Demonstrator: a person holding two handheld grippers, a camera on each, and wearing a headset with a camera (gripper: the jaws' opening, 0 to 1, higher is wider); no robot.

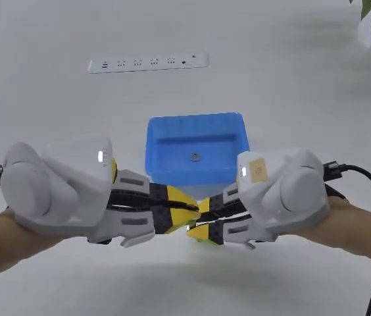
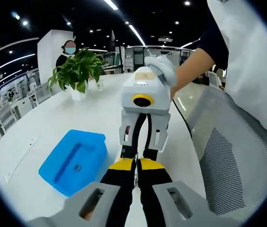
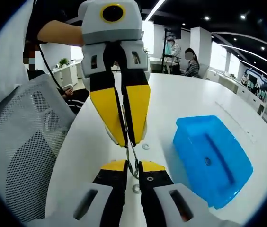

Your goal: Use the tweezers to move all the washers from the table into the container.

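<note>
Head view, blue rectangular plastic container (image 1: 172,172) with one small metal washer (image 1: 195,157) inside, left gripper (image 1: 191,209) and right gripper (image 1: 200,218) tip to tip before it, right gripper view, left jaws clamping thin metal tweezers (image 3: 125,123), right jaws narrow round their tips, grip unclear, loose washers (image 3: 146,146) beside container

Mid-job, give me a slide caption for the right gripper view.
Left gripper holds tweezers down to the right gripper; washers on table, one in the blue container.

No legible text (small tan label (image 1: 258,170) too blurred)
</note>
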